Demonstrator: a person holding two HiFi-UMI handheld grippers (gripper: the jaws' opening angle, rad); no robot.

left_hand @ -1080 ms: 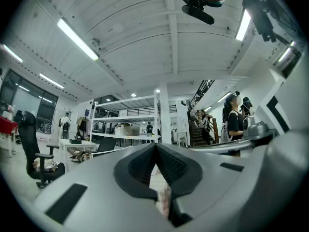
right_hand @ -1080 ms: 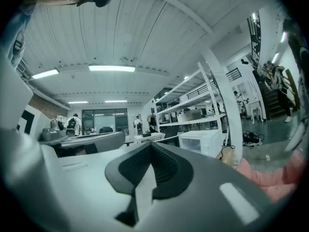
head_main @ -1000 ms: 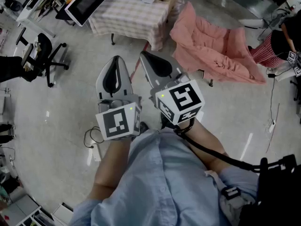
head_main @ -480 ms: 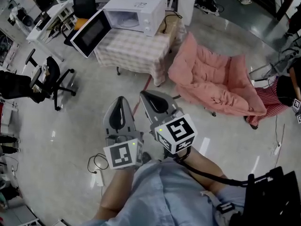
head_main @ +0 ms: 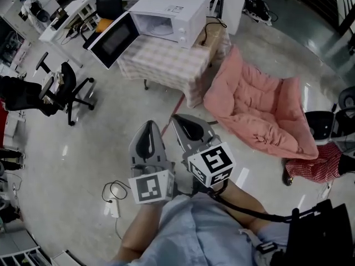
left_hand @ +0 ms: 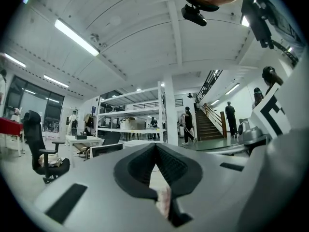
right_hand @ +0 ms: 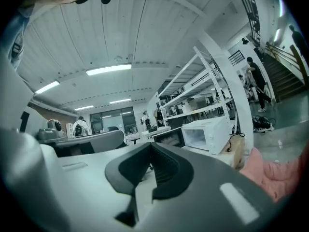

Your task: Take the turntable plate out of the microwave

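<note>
A white microwave (head_main: 169,11) stands on a table with a checked cloth (head_main: 163,62), and its dark door (head_main: 113,37) is swung open to the left. Its cavity (head_main: 157,25) looks pale, and I cannot make out the turntable plate in it. The microwave (right_hand: 208,133) also shows in the right gripper view, well beyond the jaws. My left gripper (head_main: 148,125) and right gripper (head_main: 177,118) hang side by side over the floor, far short of the table. Both point towards it, both are shut, and nothing is between their jaws.
A pink padded chair (head_main: 255,112) sits right of the table. A black office chair (head_main: 66,87) stands at the left. A cable with a power strip (head_main: 113,195) lies on the floor by my left side. Shelving and several people are in the hall behind.
The table and microwave have come further into the head view and sit lower in it. Both grippers have sunk a little in the picture and stay shut.
</note>
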